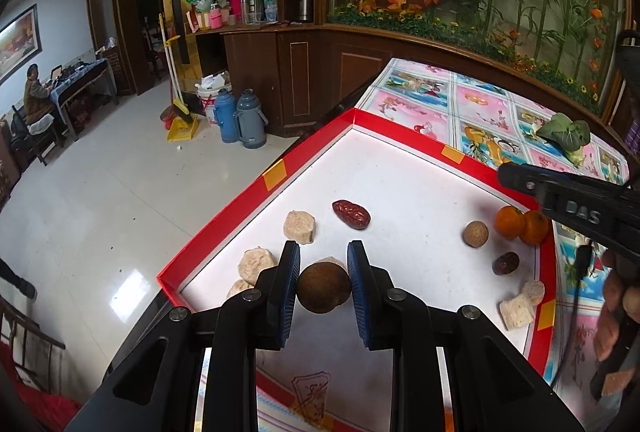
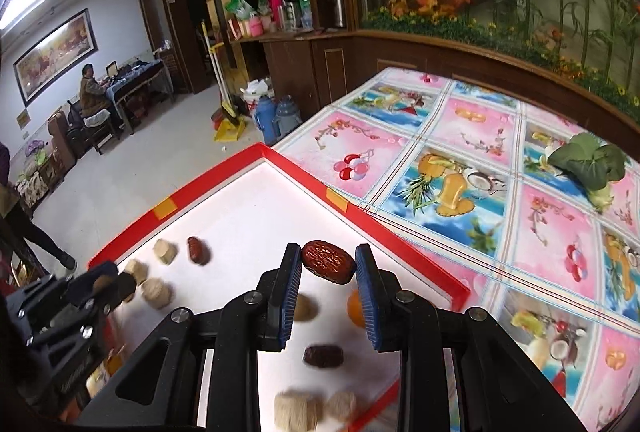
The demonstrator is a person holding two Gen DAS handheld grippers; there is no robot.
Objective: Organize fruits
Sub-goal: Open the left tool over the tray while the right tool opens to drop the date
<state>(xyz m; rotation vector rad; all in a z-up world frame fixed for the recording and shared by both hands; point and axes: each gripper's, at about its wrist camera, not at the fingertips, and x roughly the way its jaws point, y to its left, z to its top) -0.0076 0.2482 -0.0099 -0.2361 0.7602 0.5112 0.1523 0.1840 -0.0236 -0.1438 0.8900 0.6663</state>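
Note:
My left gripper [image 1: 323, 266] is shut on a dark brown round fruit [image 1: 323, 288], held just above the near left part of a red-rimmed white tray [image 1: 320, 139]. My right gripper [image 2: 328, 256] is shut on a wrinkled red date [image 2: 329, 266], held above the tray's right side. On the tray floor lie another red date [image 1: 351, 214], a tan round fruit [image 1: 476, 234], two oranges [image 1: 520, 224], a dark date [image 1: 505, 263] and several pale chunks [image 1: 299, 226]. The left gripper [image 2: 100, 284] with its brown fruit also shows at the left of the right wrist view.
The tray sits at the corner of a table covered with a fruit-patterned cloth [image 2: 460, 159]. A green leafy vegetable [image 2: 588, 159] lies on the cloth at the far right. The floor drops away left of the tray; thermos flasks [image 1: 240, 117] stand there. A person sits at a far desk.

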